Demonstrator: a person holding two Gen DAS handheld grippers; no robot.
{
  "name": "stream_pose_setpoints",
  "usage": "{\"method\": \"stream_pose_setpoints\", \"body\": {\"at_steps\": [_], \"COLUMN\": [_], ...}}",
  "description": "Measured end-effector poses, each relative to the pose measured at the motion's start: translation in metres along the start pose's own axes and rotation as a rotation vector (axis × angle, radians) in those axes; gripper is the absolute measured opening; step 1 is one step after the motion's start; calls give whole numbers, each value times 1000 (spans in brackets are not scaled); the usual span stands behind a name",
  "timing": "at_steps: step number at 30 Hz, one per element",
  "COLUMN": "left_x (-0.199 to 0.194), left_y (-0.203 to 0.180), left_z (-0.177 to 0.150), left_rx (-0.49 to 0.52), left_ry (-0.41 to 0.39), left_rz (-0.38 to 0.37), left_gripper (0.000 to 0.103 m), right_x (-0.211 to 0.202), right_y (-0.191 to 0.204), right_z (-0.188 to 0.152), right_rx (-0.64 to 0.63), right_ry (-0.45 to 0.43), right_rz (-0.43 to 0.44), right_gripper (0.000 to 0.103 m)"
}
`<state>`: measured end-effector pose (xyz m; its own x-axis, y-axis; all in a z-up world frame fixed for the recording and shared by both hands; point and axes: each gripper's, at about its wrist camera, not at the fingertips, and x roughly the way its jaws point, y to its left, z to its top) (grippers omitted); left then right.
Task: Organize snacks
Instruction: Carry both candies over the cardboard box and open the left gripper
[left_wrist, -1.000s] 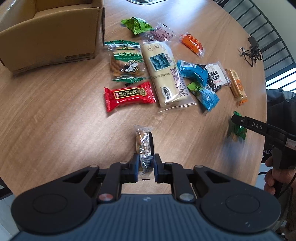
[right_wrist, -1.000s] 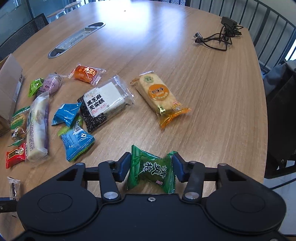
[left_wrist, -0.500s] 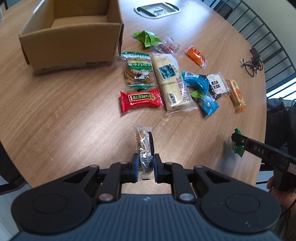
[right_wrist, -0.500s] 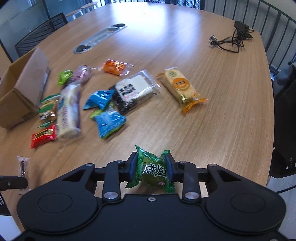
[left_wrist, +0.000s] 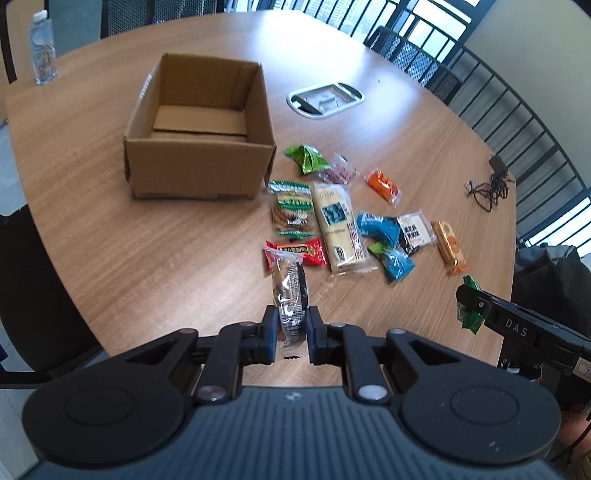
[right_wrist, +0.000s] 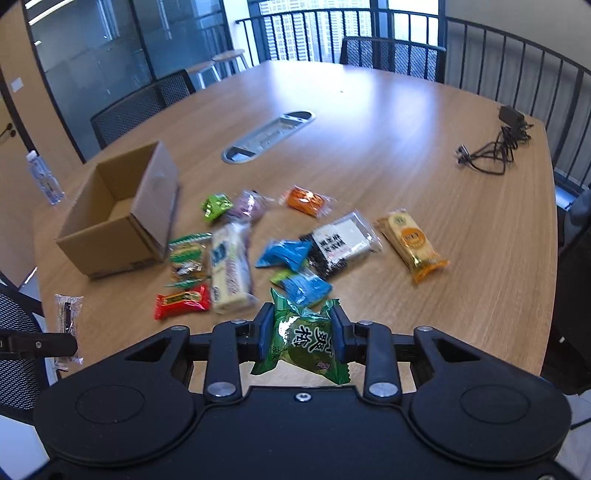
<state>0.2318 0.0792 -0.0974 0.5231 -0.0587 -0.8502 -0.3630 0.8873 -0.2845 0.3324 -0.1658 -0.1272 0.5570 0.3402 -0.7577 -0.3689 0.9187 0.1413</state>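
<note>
My left gripper (left_wrist: 291, 325) is shut on a clear-wrapped brown snack bar (left_wrist: 289, 286) and holds it above the table's near edge. My right gripper (right_wrist: 302, 328) is shut on a green snack packet (right_wrist: 303, 339), also lifted off the table. An open, empty cardboard box (left_wrist: 199, 133) stands at the far left; it also shows in the right wrist view (right_wrist: 118, 221). Several snack packets lie to the right of the box, among them a red packet (left_wrist: 299, 251), a long white bar (left_wrist: 340, 229) and an orange bar (right_wrist: 410, 240).
A water bottle (left_wrist: 43, 48) stands at the table's far left edge. A black cable with charger (right_wrist: 495, 147) lies far right. A metal cable hatch (left_wrist: 325, 99) sits in the table's middle. Chairs and a railing surround the round wooden table (left_wrist: 147, 236).
Both grippers rose and pulled back with their snacks held; the box and more of the table came into view. The right gripper closed tighter on the green packet.
</note>
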Motion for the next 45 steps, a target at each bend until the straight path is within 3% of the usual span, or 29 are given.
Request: {"method": "stream_pose_setpoints", "body": {"at_steps": [11,20,30,40,45], "left_x": [-45,-65,-59,-31,-11], "left_y": [16,35,60,87,101], "left_z": [-12,-2,46,99,124], "left_rx": [-49,-67,-13,3,18], "left_ry": [-95,-134,-145,-121,-105], "left_rz": [20,23,0,-8,2], "left_gripper": [15,15,15,15,15], "right_x": [-30,-43,-33,-6,11], "right_y": [26,59,102,140,166], "right_z": [3,8,30,56,77], "right_rx": [-48,-73,-40,15,42], "right_ry": [-67,-89,-132,-159,-213], "right_rz": [80,125,128,118,95], "right_gripper": [31,31,31,31,31]}}
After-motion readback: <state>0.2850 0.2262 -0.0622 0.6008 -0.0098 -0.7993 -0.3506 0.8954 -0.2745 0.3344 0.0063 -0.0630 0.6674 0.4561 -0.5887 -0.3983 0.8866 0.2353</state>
